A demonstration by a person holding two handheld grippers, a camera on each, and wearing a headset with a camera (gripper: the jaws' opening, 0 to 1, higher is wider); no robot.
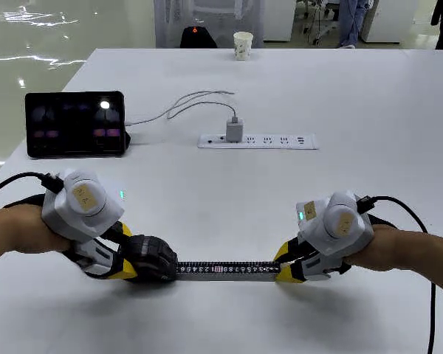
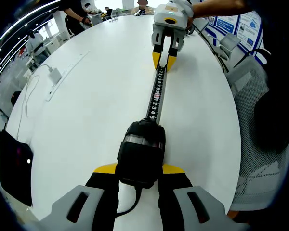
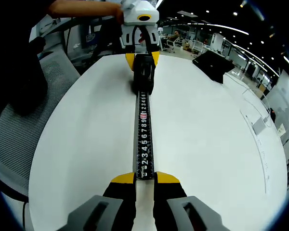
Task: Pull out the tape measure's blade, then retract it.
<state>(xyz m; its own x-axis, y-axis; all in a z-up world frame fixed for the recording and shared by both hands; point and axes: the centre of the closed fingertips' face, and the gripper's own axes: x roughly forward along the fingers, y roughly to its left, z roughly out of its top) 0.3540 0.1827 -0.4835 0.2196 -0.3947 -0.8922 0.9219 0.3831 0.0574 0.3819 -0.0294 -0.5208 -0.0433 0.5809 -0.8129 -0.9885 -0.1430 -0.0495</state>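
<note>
Sideways, flat blade (image 1: 225, 268) from case (image 1: 153, 257) in left gripper (image 1: 128, 251) to right gripper (image 1: 284, 265).

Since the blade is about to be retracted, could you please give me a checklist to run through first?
1. Is the left hand-held gripper shut on the tape measure case? ok.
2. Is the right hand-held gripper shut on the tip of the blade? ok.
3. Is the blade straight and untwisted between them? ok.
4. Do the power strip and tablet lie away from the blade? ok.
5. Is the blade unlocked, free to retract? cannot tell.
</note>
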